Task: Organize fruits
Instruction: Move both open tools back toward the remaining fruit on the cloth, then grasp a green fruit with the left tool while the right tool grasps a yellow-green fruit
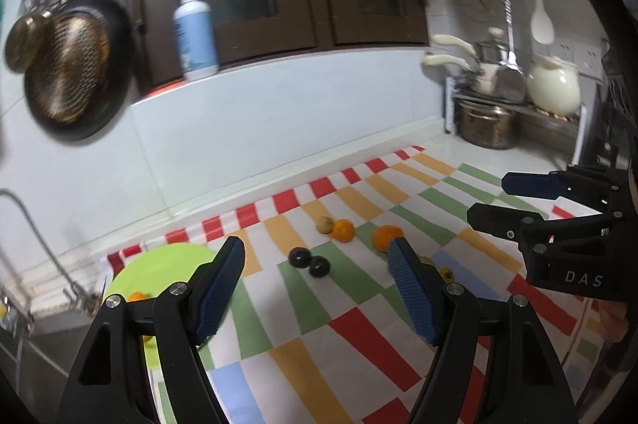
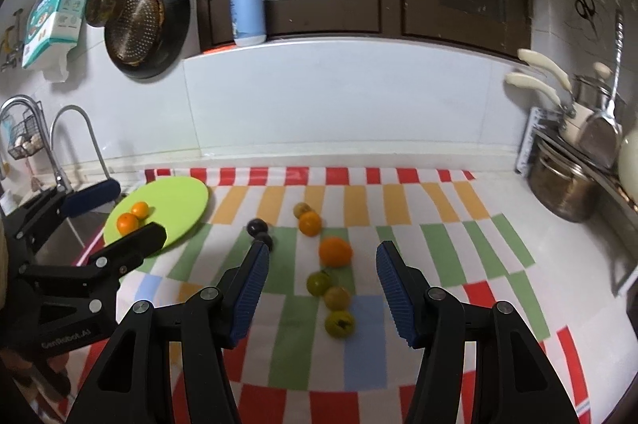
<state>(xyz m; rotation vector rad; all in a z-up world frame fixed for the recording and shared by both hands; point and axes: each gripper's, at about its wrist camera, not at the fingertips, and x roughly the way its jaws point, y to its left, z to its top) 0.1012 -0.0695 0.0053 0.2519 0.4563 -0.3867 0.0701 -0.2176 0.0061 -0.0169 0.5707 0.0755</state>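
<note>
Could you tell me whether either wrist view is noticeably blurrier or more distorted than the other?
Left wrist view: motion blur smears the hanging pan and pump bottle. Right wrist view: sharper, the green plate and oranges crisp. Both views: fisheye bends the counter edge and darkens the corners.

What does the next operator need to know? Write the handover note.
Left gripper: open, empty, between the green plate and the loose fruit.
Right gripper: open, empty, over the cloth.
Done: two oranges on the plate.
Left on the cloth: two oranges, two dark fruits, four yellow-green fruits.
</note>
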